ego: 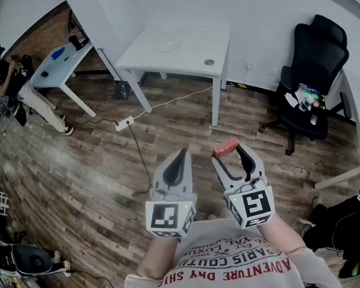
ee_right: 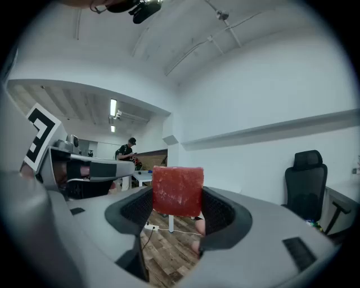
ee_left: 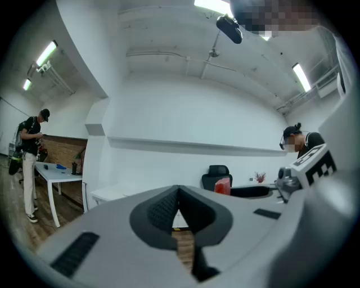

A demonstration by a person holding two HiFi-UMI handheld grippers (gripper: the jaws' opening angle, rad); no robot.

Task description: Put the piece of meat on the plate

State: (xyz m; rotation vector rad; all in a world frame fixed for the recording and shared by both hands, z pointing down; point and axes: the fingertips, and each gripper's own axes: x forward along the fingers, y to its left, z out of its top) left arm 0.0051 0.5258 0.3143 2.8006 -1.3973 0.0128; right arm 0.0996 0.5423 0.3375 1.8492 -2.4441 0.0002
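Note:
A red, blocky piece of meat [ego: 225, 148] [ee_right: 178, 191] hangs in the air over the wooden floor, clamped between the pads of my right gripper [ego: 229, 152] [ee_right: 178, 198], which is shut on it. It also shows small in the left gripper view as the piece of meat [ee_left: 223, 185]. My left gripper [ego: 182, 154] [ee_left: 179, 192] is beside it, level, shut, with nothing between its jaws. A pale round plate [ego: 168, 46] lies on the white table [ego: 142, 59] well ahead of both grippers.
A small round object [ego: 209, 62] sits near the white table's right front corner. A black office chair [ego: 314, 77] stands at the right. A power strip with cables [ego: 124, 123] lies on the floor. A person [ego: 6, 76] stands by a second table [ego: 59, 63] at the far left.

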